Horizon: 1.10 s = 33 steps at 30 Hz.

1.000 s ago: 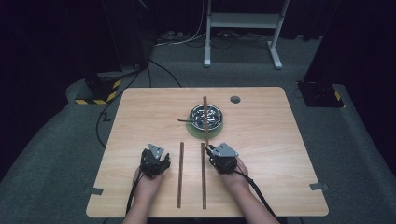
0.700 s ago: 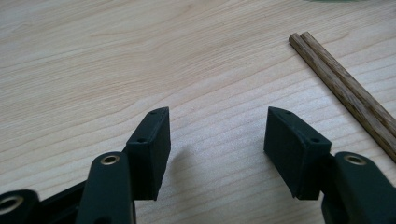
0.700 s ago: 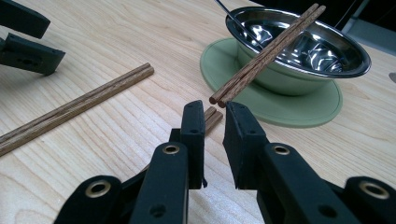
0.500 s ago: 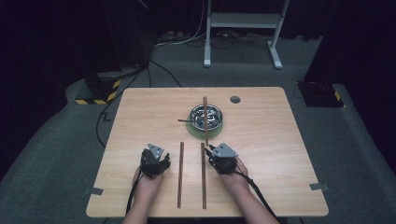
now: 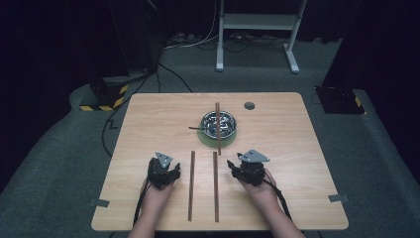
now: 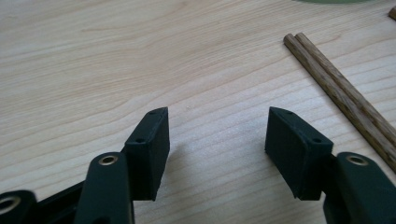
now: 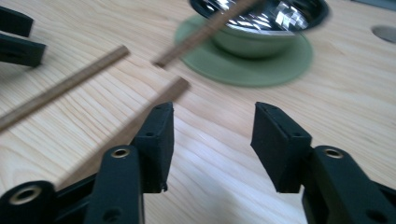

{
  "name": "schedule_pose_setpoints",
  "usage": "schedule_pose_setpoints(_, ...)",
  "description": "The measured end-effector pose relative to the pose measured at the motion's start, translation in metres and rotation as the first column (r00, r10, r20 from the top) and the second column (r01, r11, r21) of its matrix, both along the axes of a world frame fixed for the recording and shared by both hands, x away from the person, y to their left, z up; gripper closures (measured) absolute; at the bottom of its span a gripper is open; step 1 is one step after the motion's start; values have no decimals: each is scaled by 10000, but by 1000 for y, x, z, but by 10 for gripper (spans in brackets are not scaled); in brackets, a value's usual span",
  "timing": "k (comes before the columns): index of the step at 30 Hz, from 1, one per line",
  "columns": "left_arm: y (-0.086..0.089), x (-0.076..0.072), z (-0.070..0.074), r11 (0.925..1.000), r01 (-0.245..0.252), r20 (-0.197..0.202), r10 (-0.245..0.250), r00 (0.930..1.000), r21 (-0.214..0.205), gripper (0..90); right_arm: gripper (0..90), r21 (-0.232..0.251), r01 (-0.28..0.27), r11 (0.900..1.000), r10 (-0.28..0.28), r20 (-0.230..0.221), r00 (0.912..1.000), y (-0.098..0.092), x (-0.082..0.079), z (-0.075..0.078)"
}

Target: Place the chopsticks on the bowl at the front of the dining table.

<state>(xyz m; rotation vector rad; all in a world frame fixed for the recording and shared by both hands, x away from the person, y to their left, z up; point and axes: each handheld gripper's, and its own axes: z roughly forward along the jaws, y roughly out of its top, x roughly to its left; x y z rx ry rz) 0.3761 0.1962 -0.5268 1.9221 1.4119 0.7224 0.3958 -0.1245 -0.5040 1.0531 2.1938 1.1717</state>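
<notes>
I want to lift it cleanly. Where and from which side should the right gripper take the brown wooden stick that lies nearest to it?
Probably near the far end of the brown wooden stick, coming straight down with the open right gripper, one jaw on each long side. It lies flat on the wooden table, long and thin; that end is near the gripper.

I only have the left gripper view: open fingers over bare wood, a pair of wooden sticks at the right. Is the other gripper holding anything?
Observer: No. The right gripper has just been opening its fingers, and nothing is between them.
Reviewer: What lies past the sticks?
Observer: A steel bowl on a green mat, with another stick laid across it.
Reviewer: Any more sticks on the table?
Observer: Yes, a second stick lies parallel to the pair you see, nearer the right gripper.
</notes>
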Motion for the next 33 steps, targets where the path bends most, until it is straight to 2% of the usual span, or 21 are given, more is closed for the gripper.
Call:
schedule_pose_setpoints(3, 6, 2, 1, 9986, 185, -430, -206, 9989, -489, 340, 447, -233, 91, 9997, -90, 31, 10000, -24, -1, -1)
schedule_pose_setpoints(5, 12, -1, 2, 9982, 317, -565, -345, 9978, -507, 326, 423, -453, 320, 9985, -323, -68, 9995, -41, -2, -2)
schedule_pose_setpoints(7, 21, -6, 2, 9981, 311, -605, -343, 9976, -529, 306, 421, -465, 567, 9973, -577, -206, 9981, -59, -5, -3)
schedule_pose_setpoints(10, 42, -19, 1, 9982, 354, -643, -385, 9972, -481, 278, 418, -718, 926, 9931, -960, -464, 9943, -88, -8, -8)
schedule_pose_setpoints(12, 59, -29, 2, 9990, 108, -748, -141, 9971, -439, 268, 418, -765, 1295, 9886, -1346, -666, 9887, -107, -9, -13)
schedule_pose_setpoints(13, 68, -34, 2, 9989, -37, -758, 2, 9971, -459, 266, 417, -772, 1441, 9865, -1509, -907, 9844, -117, -10, -15)
schedule_pose_setpoints(16, 95, -49, 1, 9986, -263, -762, 228, 9968, -449, 265, 418, -872, 1961, 9767, -2059, -1231, 9708, -141, -13, -17)
schedule_pose_setpoints(18, 105, -59, 0, 9980, -278, -637, 241, 9977, -571, 256, 415, -824, 2143, 9733, -2232, -1198, 9674, -152, -13, -17)
schedule_pose_setpoints(20, 106, -65, -2, 9979, -244, -458, 217, 9987, -603, 243, 383, -851, 2289, 9697, -2393, -1433, 9603, -161, -11, -18)
schedule_pose_setpoints(23, 102, -66, -3, 9984, -139, -355, 119, 9993, -555, 246, 304, -321, 2723, 9617, -2737, -1741, 9459, -171, -8, -18)
schedule_pose_setpoints(24, 101, -66, -3, 9984, -143, -362, 123, 9993, -549, 248, 303, -169, 2843, 9586, -2825, -1834, 9416, -172, -8, -18)
schedule_pose_setpoints(25, 102, -65, -3, 9987, -73, -365, 55, 9993, -505, 248, 300, -213, 2985, 9542, -2974, -1789, 9378, -171, -8, -18)
schedule_pose_setpoints(27, 102, -65, -3, 9981, -82, -354, 61, 9994, -608, 253, 280, -845, 3233, 9425, -3329, -1519, 9307, -164, -9, -18)
schedule_pose_setpoints(28, 103, -65, -3, 9977, -54, -348, 31, 9994, -675, 261, 275, -1085, 3227, 9403, -3352, -1305, 9330, -160, -10, -19)
schedule_pose_setpoints(29, 103, -65, -3, 9976, -78, -337, 55, 9994, -692, 270, 276, -1086, 3189, 9415, -3314, -1287, 9347, -159, -11, -19)
schedule_pose_setpoints(31, 103, -65, -3, 9976, -80, -336, 57, 9994, -686, 276, 272, -1028, 3165, 9430, -3294, -1547, 9314, -160, -11, -18)
schedule_pose_setpoints(33, 103, -65, -3, 9976, -83, -335, 60, 9994, -688, 276, 272, -1015, 3187, 9424, -3314, -1553, 9306, -160, -11, -18)
